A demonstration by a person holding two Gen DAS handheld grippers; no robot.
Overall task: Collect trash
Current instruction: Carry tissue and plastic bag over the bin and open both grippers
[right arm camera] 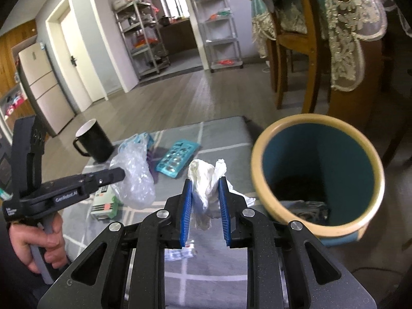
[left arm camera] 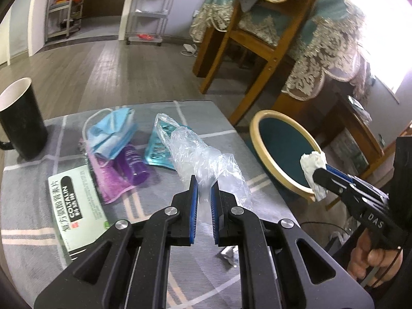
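Observation:
My left gripper (left arm camera: 204, 185) is shut on a crumpled clear plastic bag (left arm camera: 195, 152), which trails forward over the grey checked table (left arm camera: 31, 231). In the right wrist view, that gripper (right arm camera: 121, 173) comes in from the left with the bag (right arm camera: 134, 177) hanging at its tip. A crumpled white tissue (right arm camera: 206, 180) is pinched between the blue pads of my right gripper (right arm camera: 206, 182), left of and close to the bin. The teal bin with a cream rim (right arm camera: 316, 119) stands past the table's right edge with some waste at its bottom. From the left wrist, the right gripper (left arm camera: 320, 170) holds the tissue (left arm camera: 312, 164) over the bin's rim (left arm camera: 253, 134).
On the table lie blue face masks (left arm camera: 110, 134), a purple bottle (left arm camera: 131, 164), a teal blister pack (left arm camera: 157, 152), a medicine box (left arm camera: 74, 206), a foil scrap (left arm camera: 229, 256) and a black mug (left arm camera: 23, 121). Wooden chairs (left arm camera: 257, 46) and a lace-covered table (left arm camera: 322, 59) stand behind the bin.

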